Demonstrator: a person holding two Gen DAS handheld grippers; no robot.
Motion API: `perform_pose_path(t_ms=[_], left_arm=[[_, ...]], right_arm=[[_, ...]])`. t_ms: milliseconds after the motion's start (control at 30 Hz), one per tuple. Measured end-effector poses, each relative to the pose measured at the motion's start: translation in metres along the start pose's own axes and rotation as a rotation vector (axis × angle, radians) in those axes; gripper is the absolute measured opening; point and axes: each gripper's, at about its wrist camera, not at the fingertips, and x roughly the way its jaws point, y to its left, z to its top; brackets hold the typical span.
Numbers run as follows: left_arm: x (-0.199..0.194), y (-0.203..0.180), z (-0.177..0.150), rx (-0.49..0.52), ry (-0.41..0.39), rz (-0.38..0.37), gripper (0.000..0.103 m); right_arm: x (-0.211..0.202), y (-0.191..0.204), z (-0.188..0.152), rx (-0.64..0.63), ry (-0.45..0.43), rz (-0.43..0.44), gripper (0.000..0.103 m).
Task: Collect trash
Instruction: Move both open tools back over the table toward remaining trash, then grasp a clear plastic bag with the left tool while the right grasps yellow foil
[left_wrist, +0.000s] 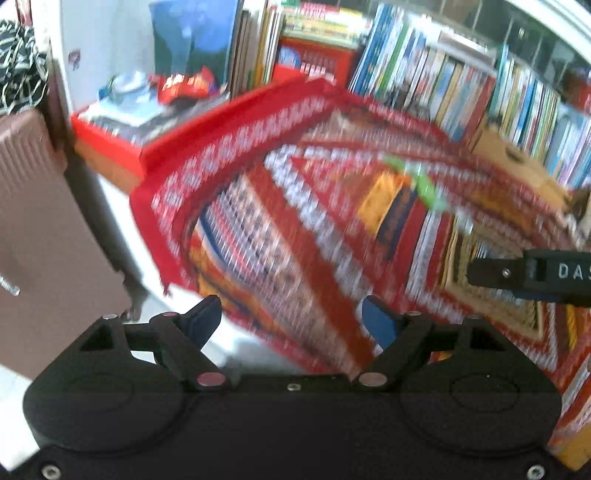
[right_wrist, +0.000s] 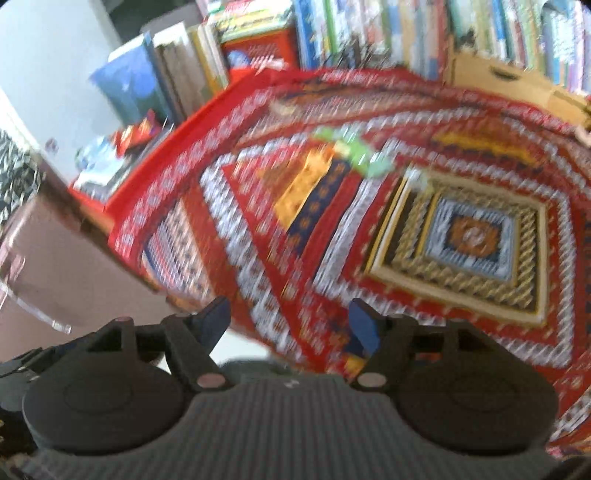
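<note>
A green scrap of trash (left_wrist: 424, 182) lies on the red patterned rug (left_wrist: 295, 229), right of centre in the left wrist view and upper centre (right_wrist: 354, 153) in the right wrist view, blurred in both. The left gripper (left_wrist: 291, 317) at bottom centre stands spread with nothing between its blue pads. The right gripper (right_wrist: 290, 321) is spread and empty too. Books (left_wrist: 461, 74) line the top edge; a cardboard box (left_wrist: 517, 162) sits at upper right, a red tray of clutter (left_wrist: 122, 122) at upper left
</note>
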Motion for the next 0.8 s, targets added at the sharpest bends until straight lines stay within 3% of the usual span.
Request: perform_pose_path(t_ms=[333, 567, 800], left_arm=[[0.022, -0.070, 0.080, 0.073, -0.057, -0.030, 0.083], [0.071, -0.115, 0.133, 0.059, -0.013, -0.115, 0.083], [0.145, -0.162, 0.171, 0.061, 0.058, -0.123, 0.077]], right_arm=[[-0.005, -0.050, 0.065, 0.017, -0.103, -0.088, 0.080], [0.022, -0.088, 0.088, 0.039, -0.069, -0.102, 0.079], [0.063, -0.119, 0.103, 0.054, -0.037, -0.097, 0.068]])
